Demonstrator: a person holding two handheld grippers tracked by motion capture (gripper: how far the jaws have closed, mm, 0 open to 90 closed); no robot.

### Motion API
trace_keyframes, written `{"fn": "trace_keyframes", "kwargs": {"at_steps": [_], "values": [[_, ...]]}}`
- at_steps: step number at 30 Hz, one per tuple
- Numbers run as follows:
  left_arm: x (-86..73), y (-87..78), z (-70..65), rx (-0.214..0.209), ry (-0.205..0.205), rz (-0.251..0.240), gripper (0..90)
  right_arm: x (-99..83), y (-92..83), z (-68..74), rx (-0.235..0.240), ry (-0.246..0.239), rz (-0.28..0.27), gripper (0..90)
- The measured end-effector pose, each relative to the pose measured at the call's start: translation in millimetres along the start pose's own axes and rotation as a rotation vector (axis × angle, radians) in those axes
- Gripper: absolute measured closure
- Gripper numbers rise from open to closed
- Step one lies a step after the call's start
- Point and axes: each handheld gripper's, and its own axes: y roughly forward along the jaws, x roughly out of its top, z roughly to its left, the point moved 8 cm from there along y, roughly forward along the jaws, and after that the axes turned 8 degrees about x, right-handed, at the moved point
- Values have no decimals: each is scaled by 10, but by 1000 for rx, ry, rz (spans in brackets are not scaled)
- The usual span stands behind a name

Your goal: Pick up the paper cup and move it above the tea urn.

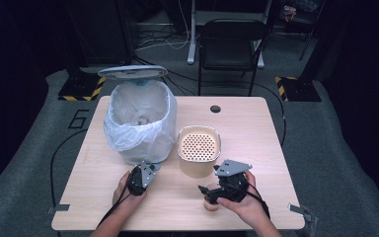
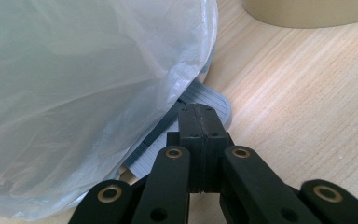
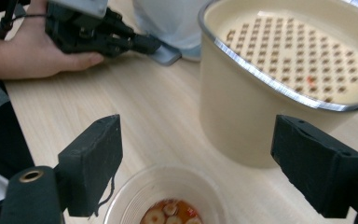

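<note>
A white pedal bin (image 1: 140, 123) lined with a clear plastic bag (image 2: 74, 93) stands at the table's left, its lid (image 1: 132, 72) raised. My left gripper (image 1: 153, 168) is shut with nothing between its jaws, its tips (image 2: 200, 126) resting on the bin's grey pedal (image 2: 216, 100). To the right stands a beige tub (image 1: 199, 150) with a perforated insert (image 3: 289, 51). A clear cup (image 3: 168, 200) holding food scraps in reddish liquid sits near the front edge. My right gripper (image 3: 205, 161) hangs open over the cup, pads clear of its rim.
In the right gripper view, the left hand and its gripper (image 3: 144, 44) lie at the bin's foot. The wooden table (image 1: 256, 128) has a cable hole (image 1: 215, 108) at the back. A black chair (image 1: 229, 44) stands behind the table.
</note>
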Motion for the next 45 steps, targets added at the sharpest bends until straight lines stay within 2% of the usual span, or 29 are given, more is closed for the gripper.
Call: {"fn": "trace_keyframes", "kwargs": {"at_steps": [5,12,18,21,23,25,30,36,43,45], "values": [[-1,-1,-3,-3,-1,1,900,-196,64,63,10,17,27,147],[-1,-1,-3,-3,-1,1,900,-331,103,114,34,30,39,147],[-1,-1,-3,-2,0,1,900,-457,176,127,32,9,76,152],[0,0,-3,-1,-2,0,900,-494,203,124,27,-4,83,170],[-1,-1,-4,-2,-2,1,900,-511,207,107,6,-14,84,203],[0,-1,-5,-2,-1,0,900,-520,204,114,14,3,83,207],[0,-3,-7,-1,5,1,900,-520,187,90,16,-1,77,219],[0,-3,-7,-2,3,1,900,-550,122,-30,-31,35,79,221],[1,-1,-8,7,4,-3,900,-582,-54,-289,-123,94,63,221],[-2,-6,-7,2,8,3,900,-605,-117,-406,-161,119,62,221]]}}
